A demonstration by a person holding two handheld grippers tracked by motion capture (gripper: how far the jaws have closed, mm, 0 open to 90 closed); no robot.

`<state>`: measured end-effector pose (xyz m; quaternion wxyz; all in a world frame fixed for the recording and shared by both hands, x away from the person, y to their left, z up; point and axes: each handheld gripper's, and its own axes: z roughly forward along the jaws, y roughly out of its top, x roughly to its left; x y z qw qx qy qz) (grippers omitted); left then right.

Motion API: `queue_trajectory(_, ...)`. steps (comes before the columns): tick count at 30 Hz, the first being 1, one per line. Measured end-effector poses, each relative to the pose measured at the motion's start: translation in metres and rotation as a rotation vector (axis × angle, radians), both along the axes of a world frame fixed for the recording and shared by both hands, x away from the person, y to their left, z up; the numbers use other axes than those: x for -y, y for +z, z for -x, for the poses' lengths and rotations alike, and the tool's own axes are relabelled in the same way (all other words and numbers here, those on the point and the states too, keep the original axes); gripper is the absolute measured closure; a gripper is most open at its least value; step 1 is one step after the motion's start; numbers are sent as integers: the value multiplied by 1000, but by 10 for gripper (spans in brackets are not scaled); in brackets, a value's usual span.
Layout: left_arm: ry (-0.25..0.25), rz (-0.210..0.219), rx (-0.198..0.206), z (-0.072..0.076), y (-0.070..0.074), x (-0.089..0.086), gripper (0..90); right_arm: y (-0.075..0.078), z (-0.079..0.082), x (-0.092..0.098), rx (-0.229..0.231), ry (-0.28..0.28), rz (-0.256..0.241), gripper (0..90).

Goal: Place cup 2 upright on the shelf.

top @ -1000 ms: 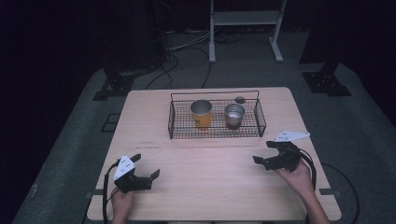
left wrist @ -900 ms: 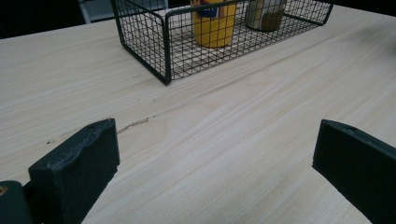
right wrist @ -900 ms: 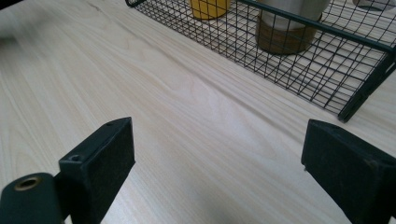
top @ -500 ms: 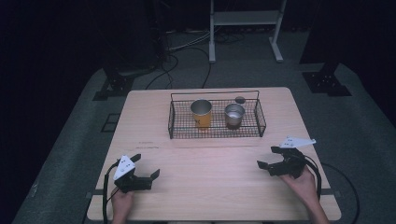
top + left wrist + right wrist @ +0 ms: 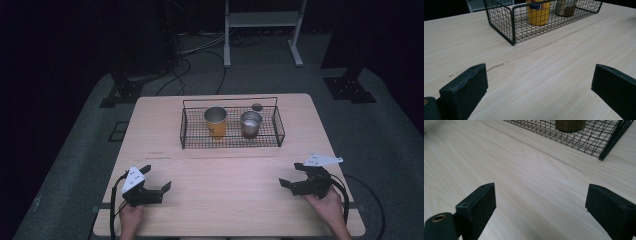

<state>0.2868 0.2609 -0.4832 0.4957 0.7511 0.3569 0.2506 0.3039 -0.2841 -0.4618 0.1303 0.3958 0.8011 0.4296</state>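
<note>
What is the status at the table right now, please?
Left gripper and right gripper open, empty, near the table's front edge. Yellow metal cup and small steel cup upright in black wire basket. Bare wooden table between.

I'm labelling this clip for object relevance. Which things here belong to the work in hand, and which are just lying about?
In play: wire basket, yellow cup and steel cup standing in it, left gripper, right gripper, both open above the table.

Lying about: small dark round thing behind the basket, white stand, floor cables.
</note>
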Motion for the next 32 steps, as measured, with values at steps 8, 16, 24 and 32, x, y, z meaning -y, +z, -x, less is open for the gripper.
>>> queue_trajectory(8, 0, 1, 0, 0, 0, 0, 0, -6, 9, 6, 9, -29, -19, 87)
queue_trajectory(16, 1, 2, -1, 0, 0, 0, 0, -10, 20, 12, 22, -48, -55, 91)
queue_trajectory(24, 2, 1, -2, 0, 0, 0, 0, -17, 33, 17, 38, -96, -77, 91)
queue_trajectory(32, 5, 3, -7, -1, 0, -1, 0, -25, 42, 16, 57, -124, -57, 90)
